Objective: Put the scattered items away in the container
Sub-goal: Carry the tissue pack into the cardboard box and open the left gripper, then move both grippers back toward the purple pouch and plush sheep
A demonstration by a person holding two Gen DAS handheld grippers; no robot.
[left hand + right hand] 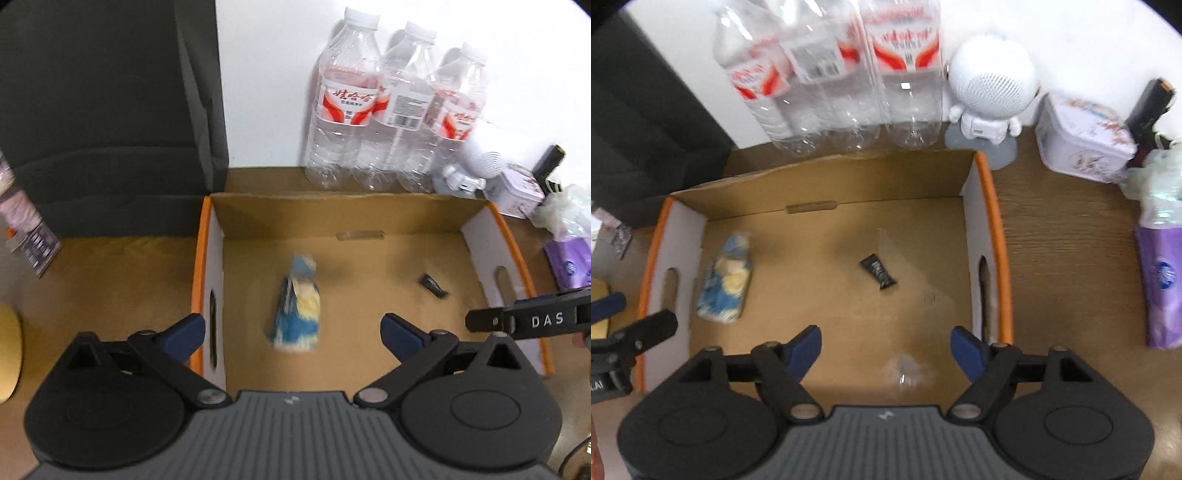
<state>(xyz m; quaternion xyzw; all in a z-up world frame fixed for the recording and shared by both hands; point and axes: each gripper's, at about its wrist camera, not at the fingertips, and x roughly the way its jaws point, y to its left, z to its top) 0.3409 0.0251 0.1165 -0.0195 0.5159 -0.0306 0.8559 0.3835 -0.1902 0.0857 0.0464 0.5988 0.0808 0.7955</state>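
Cardboard box (369, 266), open-topped with orange-edged white end walls, sat on the wooden table (1063, 229) and took up the middle of both wrist views. Left side of the box floor held a blue-and-yellow snack packet (297, 304), lying flat, long axis running from the near edge toward the far wall, a little motion-blurred so the print was unreadable. Right of it, well apart, lay a small black sachet (433, 285), long axis on a diagonal, tilted toward the right end wall. Bare cardboard lay around both items, and the near half of the floor was mostly free.

Left gripper (293, 332) hung over the near-left part of the box, blue pads spread wide, nothing between them; the packet lay on the floor below the gap, not pinched. Right gripper (886, 347) hovered over the near-right part, pads also spread apart and empty, sachet beyond its tips. Each gripper's side showed at the other view's edge, partly cut off.

Behind the far wall stood three clear water bottles (391, 110) against the white wall, tops cropped in the right wrist view. Right of them were a white astronaut figure (991, 88), a pale tin (1086, 144) and a purple pack (1161, 280), all outside the box. Dark panel (103, 110) filled the left background; items at the far left edge were too blurred to identify.
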